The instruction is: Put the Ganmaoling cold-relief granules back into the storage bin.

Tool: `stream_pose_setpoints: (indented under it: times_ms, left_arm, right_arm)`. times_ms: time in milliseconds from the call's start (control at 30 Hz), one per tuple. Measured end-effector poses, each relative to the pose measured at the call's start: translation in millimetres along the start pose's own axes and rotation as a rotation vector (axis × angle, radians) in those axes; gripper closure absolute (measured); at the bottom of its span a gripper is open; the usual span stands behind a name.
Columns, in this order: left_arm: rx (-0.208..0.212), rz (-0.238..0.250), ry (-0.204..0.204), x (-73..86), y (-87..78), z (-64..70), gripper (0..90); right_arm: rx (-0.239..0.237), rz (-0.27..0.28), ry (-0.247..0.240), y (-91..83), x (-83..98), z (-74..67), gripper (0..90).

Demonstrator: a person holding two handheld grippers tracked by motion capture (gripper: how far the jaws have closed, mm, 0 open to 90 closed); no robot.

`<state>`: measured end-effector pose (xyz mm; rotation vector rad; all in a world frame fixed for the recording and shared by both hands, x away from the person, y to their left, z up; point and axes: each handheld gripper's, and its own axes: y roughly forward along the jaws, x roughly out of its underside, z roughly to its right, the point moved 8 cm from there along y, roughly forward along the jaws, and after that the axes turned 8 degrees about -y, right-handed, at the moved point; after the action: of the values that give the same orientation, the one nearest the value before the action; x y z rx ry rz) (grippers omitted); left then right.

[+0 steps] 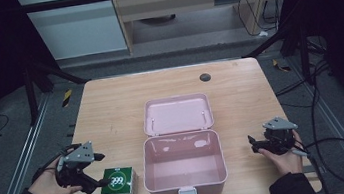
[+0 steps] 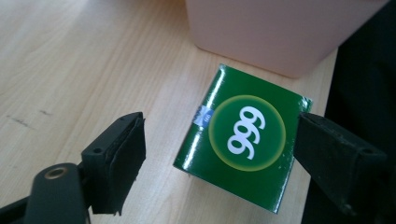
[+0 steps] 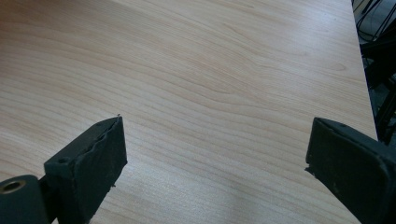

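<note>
2 claws held low, jaws apart: left claw [image 1: 100, 171] straddles the green box [image 1: 118, 183], right claw [image 1: 253, 145] over bare table [image 1: 111, 110].

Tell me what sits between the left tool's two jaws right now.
The green box marked 999 lies between the open jaws of the left tool, on bare wooden table. The left gripper view shows a gap beside one jaw.

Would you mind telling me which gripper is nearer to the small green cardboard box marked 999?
Left. The left gripper is right at the green cardboard box, open jaws either side of it. The right gripper sits beyond the open pink plastic case, over bare table.
</note>
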<state>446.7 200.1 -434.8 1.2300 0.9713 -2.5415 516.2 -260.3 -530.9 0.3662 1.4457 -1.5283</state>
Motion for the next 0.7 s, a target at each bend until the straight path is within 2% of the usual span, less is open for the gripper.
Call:
stream_pose_setpoints:
  times_ms: [200,533,700]
  left_arm:
    - [0.01,-0.027,0.002,11.1,8.1,5.4,14.1]
    - [0.016,-0.036,-0.012,22.7,20.9,13.4,7.5]
    - [0.017,-0.046,-0.007,27.8,27.0,16.3,5.9]
  right_arm:
    - [-0.004,-0.009,-0.007,0.8,0.9,-1.1,5.1]
    - [-0.004,-0.022,-0.022,2.3,2.6,-2.0,4.7]
    - [-0.004,-0.026,-0.032,3.3,3.1,-2.1,4.5]
